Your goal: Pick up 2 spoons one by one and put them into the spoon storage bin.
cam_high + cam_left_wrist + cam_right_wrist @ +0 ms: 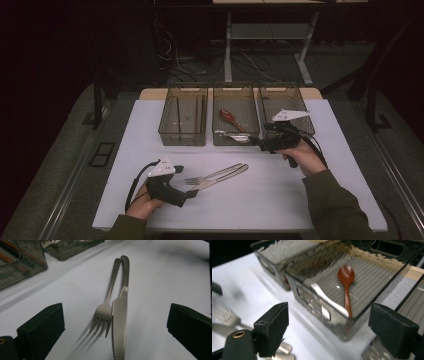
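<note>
high view: white desk (280,200) carrying three smoked clear plastic bins in a row at its far edge. left bin (183,120) looks bare. middle bin (236,117) holds a small red-brown wooden spoon (230,119) and a silver metal utensil (229,135) along its near wall, so this bin appears to be the spoon place in a sorting job. right bin (285,107) lies partly behind the right tool (257,141), which hangs at the middle bin's near right corner, jaws apart with nothing between them, likely just past a drop. stainless steel fork (210,176) and stainless steel serrated knife (222,178) lie side by side on the desk, touching, well short of the bins. left tool (189,192) rests low beside their near ends, placed for a pick.

left gripper view: fork (106,307) and knife (120,312) run away from the camera, handles crossing at the far tips, tines and blade nearest. both black jaws stand wide to either side, clear of the metal, gripping nothing; the pair sits centred between them, so either could be taken.

right gripper view: red-brown spoon (346,287) bowl-up on the ribbed floor of the middle bin (312,297), silver utensil (324,300) beside it against the wall. jaws spread wide, holding nothing, in front of the bin and outside it.
</note>
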